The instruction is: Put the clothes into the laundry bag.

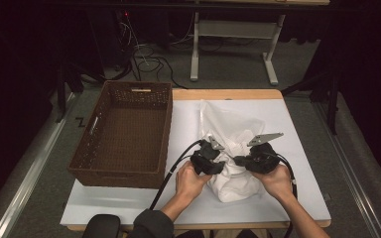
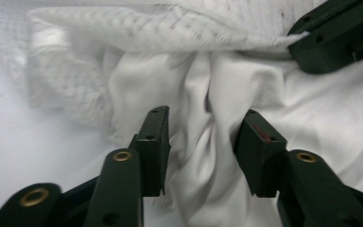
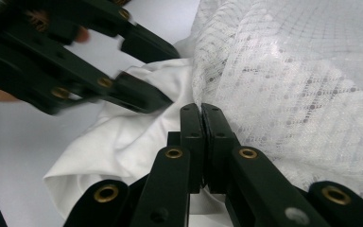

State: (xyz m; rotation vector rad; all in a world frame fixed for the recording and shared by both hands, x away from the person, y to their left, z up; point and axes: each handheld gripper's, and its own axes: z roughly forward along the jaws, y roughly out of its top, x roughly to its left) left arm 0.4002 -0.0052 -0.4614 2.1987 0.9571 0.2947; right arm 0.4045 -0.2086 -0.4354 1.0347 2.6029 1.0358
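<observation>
White desk, seen from above, with 2 hands reaching in from the near edge, each holding a black set of tongs. At the middle of the desk, a white cloth garment partly tucked into a white mesh laundry bag; bag stretching toward the far edge, garment bulging out of its near end. To the left, partly overhanging the desk edge, a brown woven basket, well apart from the bag.

Left tongs: jaws apart, a ridge of the garment standing between them, pads at either side of the fold but not clearly pressing on it. Right tongs: jaws pressed together, right at the edge where mesh meets cloth; seemingly pinching the rim of the bag, though the pinched layer itself hidden between the pads. From the right gripper view, left tongs blurred just beyond, over the garment.

Likely step in hand: stuffing the garment into the bag while holding the mouth.

Risks from here: closing the left tongs on too thin a fold, letting the cloth slip free; catching mesh together with cloth, dragging the bag instead of filling it; losing the right-hand pinch on the rim, letting the mouth collapse shut; pushing too hard and sliding the whole bundle across the smooth desk.
</observation>
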